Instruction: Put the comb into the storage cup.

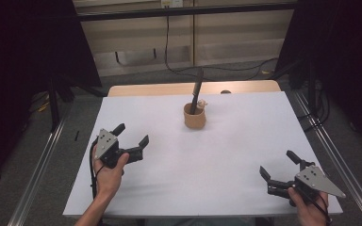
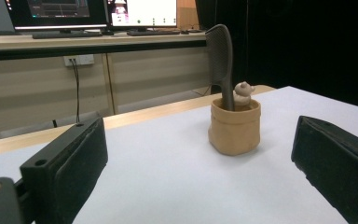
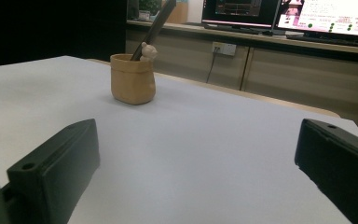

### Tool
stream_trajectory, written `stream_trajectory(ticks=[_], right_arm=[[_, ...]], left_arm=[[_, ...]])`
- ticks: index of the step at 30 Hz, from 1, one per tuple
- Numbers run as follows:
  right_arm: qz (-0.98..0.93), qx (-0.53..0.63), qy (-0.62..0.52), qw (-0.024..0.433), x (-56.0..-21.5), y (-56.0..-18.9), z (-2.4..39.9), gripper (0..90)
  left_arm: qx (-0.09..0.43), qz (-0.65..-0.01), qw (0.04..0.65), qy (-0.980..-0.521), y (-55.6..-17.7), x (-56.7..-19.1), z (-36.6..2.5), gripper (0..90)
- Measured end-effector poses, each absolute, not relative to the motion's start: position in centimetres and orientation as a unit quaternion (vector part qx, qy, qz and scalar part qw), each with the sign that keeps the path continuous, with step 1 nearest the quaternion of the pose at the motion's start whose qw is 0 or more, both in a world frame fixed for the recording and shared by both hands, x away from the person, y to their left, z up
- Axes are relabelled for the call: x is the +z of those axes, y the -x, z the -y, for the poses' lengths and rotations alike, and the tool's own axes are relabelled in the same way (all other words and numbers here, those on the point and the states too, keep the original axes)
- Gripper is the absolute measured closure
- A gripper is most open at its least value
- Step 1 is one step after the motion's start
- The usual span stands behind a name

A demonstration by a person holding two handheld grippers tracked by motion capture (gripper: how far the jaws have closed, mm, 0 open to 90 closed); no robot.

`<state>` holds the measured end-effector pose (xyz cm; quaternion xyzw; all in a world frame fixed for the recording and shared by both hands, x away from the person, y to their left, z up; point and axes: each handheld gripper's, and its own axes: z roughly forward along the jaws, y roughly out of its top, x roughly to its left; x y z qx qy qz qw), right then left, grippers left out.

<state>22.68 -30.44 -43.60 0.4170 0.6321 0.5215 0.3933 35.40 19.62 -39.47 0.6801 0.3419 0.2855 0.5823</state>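
Note:
A tan cup-shaped holder [image 1: 194, 116] [image 2: 235, 127] [image 3: 132, 78] stands upright on the white table top [image 1: 217, 155], toward the back middle. A dark comb [image 1: 197, 90] [image 2: 221, 60] [image 3: 153, 29] sticks up out of it, leaning slightly. A small pale figure [image 1: 202, 103] [image 2: 243, 93] [image 3: 147, 51] sits at the holder's rim. My left gripper [image 1: 132, 134] [image 2: 200, 172] rests low at the table's front left, open, nothing between its jaws. My right gripper [image 1: 278, 164] [image 3: 198, 172] is at the front right, open and holding nothing too. Both are well short of the holder.
A wooden strip [image 1: 146, 89] borders the table's far edge. Metal rails [image 1: 42, 169] run along both sides on the floor. Cables [image 1: 179, 66] trail behind the table. A desk with monitors [image 2: 98, 11] [image 3: 326, 16] stands beyond.

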Motion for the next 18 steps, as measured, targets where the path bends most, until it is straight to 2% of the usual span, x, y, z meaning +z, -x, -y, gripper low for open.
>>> stream_trajectory(ticks=[6,18], right_arm=[[-0.632,0.520,-0.417,0.395,-43.6,-22.8,30.5,0.0],[-0.632,0.520,-0.417,0.395,-43.6,-22.8,30.5,0.0]], left_arm=[[0.281,-0.362,0.579,-0.674,-34.2,-40.4,-20.7,4.2],[0.295,-0.359,0.569,-0.678,-32.2,-41.0,-21.7,3.6]])
